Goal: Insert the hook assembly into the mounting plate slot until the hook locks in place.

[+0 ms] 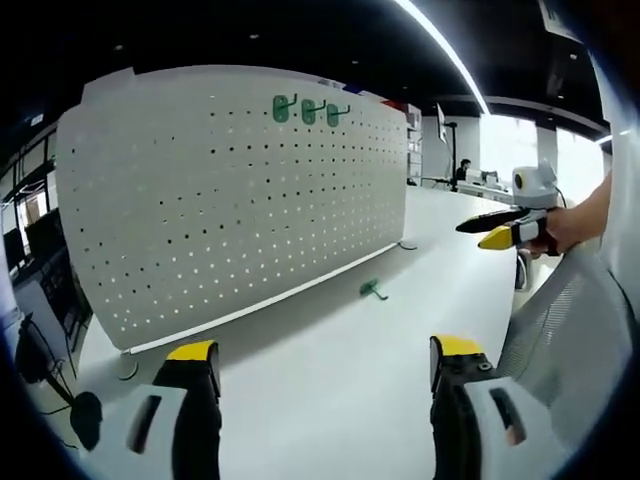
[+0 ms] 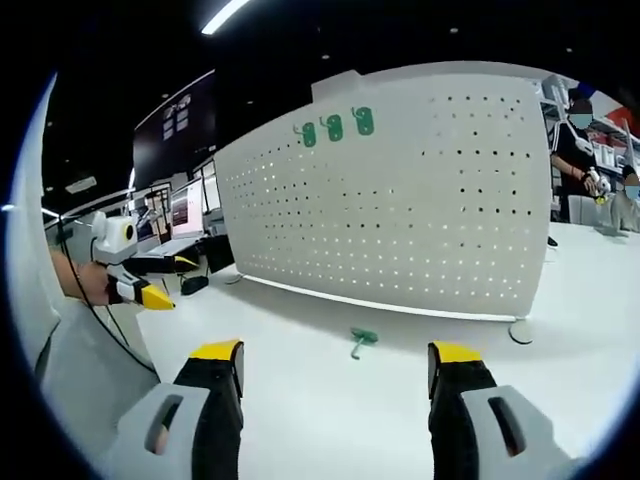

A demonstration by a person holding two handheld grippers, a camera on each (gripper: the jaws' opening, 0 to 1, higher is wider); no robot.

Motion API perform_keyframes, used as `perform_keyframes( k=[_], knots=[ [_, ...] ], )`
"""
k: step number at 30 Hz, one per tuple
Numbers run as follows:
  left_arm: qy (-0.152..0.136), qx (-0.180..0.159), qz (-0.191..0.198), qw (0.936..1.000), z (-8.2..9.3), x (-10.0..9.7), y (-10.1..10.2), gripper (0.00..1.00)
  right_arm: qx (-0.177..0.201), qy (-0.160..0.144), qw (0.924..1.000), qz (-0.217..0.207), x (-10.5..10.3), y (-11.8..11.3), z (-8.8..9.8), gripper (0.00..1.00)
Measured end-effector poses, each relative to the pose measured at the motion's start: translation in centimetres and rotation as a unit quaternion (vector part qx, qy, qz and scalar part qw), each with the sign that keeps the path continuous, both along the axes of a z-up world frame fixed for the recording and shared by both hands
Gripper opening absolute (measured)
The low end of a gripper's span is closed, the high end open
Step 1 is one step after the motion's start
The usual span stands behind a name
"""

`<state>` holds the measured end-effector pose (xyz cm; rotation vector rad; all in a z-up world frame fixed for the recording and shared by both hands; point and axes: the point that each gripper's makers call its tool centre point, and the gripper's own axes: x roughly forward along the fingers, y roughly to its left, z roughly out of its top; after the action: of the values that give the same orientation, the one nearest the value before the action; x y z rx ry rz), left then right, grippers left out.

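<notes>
The loose green hook (image 2: 362, 339) lies flat on the white counter (image 2: 330, 420), just in front of the foot of the perforated mounting plate (image 2: 420, 190), at lower centre of the right gripper view and right of centre in the left gripper view (image 1: 373, 289). Neither gripper holds anything: the right gripper (image 2: 337, 365) has its jaws spread wide and points almost straight at the hook, while the left gripper (image 1: 324, 362) is likewise spread, further back. The step in hand looks like the pick-up, and it would go best if the right gripper came down over the hook's flat back plate rather than its thin bent prong, since the piece is small, smooth and probably slippery plastic on a glossy counter. A pinch across the broad part should leave the tabs free to enter the slots. Three matching green hooks (image 2: 334, 127) already sit in a row near the plate's top edge, upper centre of the right gripper view, showing the seated pose to copy. The plate is a pale, matte, rigid sheet dotted with regular rows of small holes, standing upright on round feet; it may rock if pushed hard, so the other gripper could steady it. In the left gripper view the right gripper (image 1: 500, 230) enters from the right edge, yellow-tipped and black.
</notes>
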<state>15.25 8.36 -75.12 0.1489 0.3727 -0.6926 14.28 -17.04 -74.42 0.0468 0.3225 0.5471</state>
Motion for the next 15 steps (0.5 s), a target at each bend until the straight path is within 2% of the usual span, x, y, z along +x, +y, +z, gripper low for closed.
perform_keyframes(
  k=[7,11,15],
  knots=[
    [-0.002,0.013,-0.023,0.9996,0.2,0.5,-0.8,0.89,0.000,0.004,1.0000,0.001,0.0,0.0,-0.2,0.73],
    [-0.004,0.041,-0.045,0.9982,-0.2,0.8,-1.1,0.88,0.002,0.006,1.0000,0.001,0.0,0.0,-0.2,0.73],
    [-0.011,0.051,-0.059,0.9969,0.1,1.1,-1.7,0.88,0.002,0.007,1.0000,0.002,0.0,0.1,-0.3,0.72]
  ],
)
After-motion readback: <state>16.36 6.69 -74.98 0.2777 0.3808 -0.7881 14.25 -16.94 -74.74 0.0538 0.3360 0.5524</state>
